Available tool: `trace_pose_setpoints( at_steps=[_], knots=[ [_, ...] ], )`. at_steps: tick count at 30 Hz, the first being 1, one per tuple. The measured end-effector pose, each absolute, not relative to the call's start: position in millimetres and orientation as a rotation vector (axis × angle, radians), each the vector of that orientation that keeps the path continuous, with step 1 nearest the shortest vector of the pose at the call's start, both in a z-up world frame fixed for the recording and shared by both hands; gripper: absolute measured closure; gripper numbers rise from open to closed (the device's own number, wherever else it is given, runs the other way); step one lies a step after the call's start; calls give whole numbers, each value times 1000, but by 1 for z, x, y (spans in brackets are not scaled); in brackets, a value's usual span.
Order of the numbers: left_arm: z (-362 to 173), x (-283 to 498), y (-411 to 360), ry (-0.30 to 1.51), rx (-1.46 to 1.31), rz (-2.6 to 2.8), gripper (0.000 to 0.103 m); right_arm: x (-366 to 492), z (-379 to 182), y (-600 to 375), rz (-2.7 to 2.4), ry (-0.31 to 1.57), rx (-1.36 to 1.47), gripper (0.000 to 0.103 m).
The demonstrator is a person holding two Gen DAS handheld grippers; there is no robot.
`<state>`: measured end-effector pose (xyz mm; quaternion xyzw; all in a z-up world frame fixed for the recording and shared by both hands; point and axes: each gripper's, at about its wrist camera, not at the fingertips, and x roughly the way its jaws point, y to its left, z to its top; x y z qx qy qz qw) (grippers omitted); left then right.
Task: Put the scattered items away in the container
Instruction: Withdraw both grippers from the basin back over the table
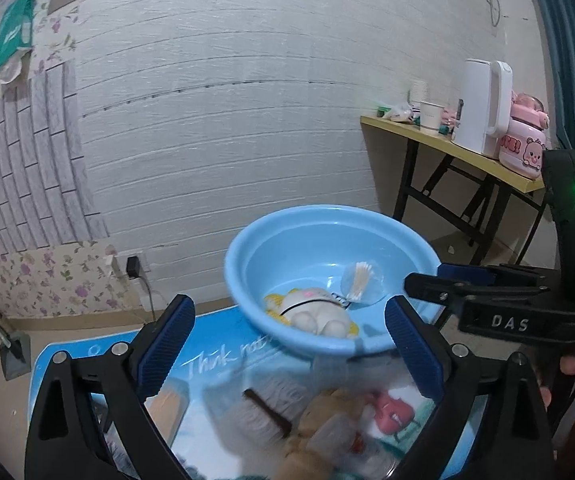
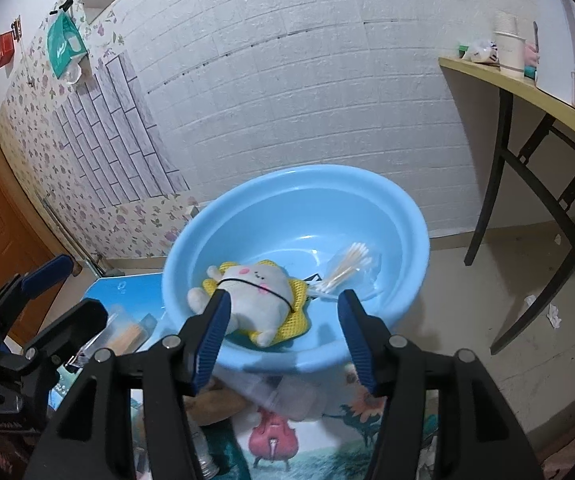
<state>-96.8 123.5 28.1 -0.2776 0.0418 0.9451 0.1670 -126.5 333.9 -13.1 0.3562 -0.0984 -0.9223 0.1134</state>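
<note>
Two items in blue basin (image 2: 375,208): one plush toy (image 2: 253,292), one cotton-swab bag (image 2: 351,266).

Dim, bluish indoor light, strong fisheye bending with dark corners, and blurred clutter nearest both lenses.

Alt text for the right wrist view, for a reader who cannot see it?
A light blue basin on a printed mat holds a white plush toy and a bag of cotton swabs. The right gripper is open and empty before it.
</note>
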Motion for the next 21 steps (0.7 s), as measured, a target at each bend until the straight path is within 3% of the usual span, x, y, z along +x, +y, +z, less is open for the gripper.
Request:
trace_pose_setpoints(
  at_steps=[21],
  knots=[
    [-25,-18,-12,-35,-991,2860,4,-76,-41,304,-2647,-233,1125,48]
  ],
)
